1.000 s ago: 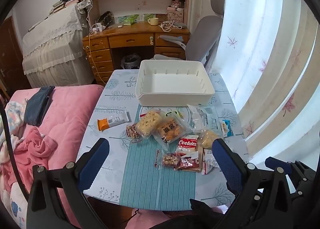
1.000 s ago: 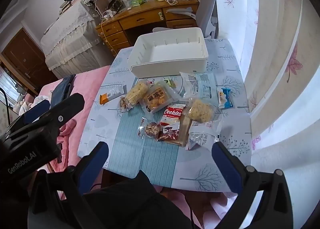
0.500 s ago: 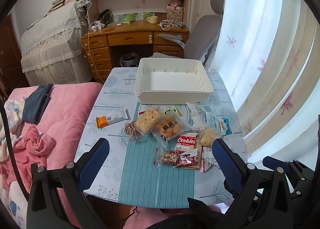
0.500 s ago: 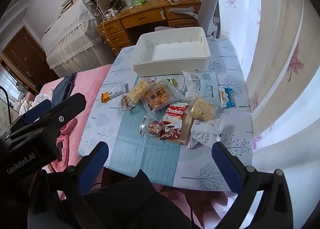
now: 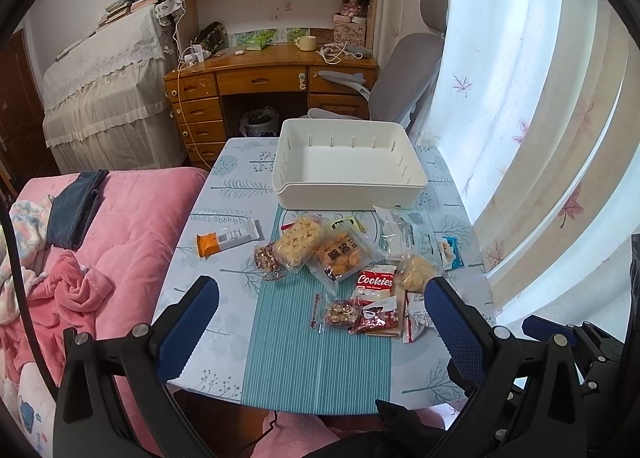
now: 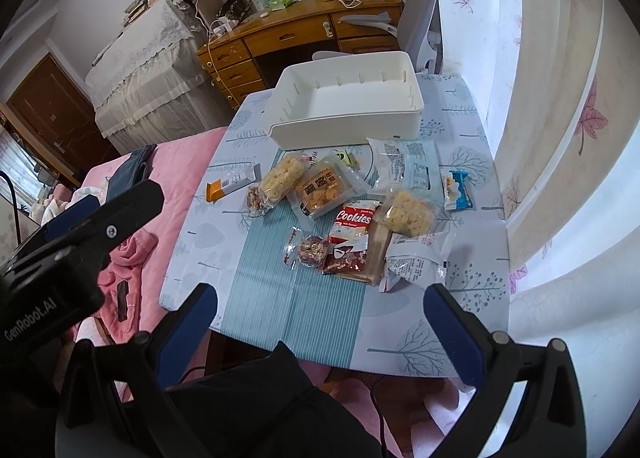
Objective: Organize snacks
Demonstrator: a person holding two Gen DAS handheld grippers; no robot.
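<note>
An empty white bin (image 5: 348,167) (image 6: 348,106) stands at the far end of a small table (image 5: 224,194). Several wrapped snacks lie in front of it: a red Cookies pack (image 5: 375,280) (image 6: 354,218), a puffed-rice bar (image 5: 298,244) (image 6: 280,178), an orange-ended bar (image 5: 226,237) (image 6: 230,182), a small blue pack (image 5: 450,252) (image 6: 458,190). My left gripper (image 5: 322,312) is open and empty above the table's near edge. My right gripper (image 6: 320,314) is open and empty, also above the near edge.
A pink bed (image 5: 120,218) lies left of the table. White curtains (image 5: 540,118) hang on the right. A wooden desk (image 5: 272,78) and a grey chair (image 5: 400,78) stand behind. The left gripper's body (image 6: 72,242) shows at left in the right wrist view.
Both grippers have drawn back and risen slightly, so the table looks a little farther away. The snacks and bin have not moved.
</note>
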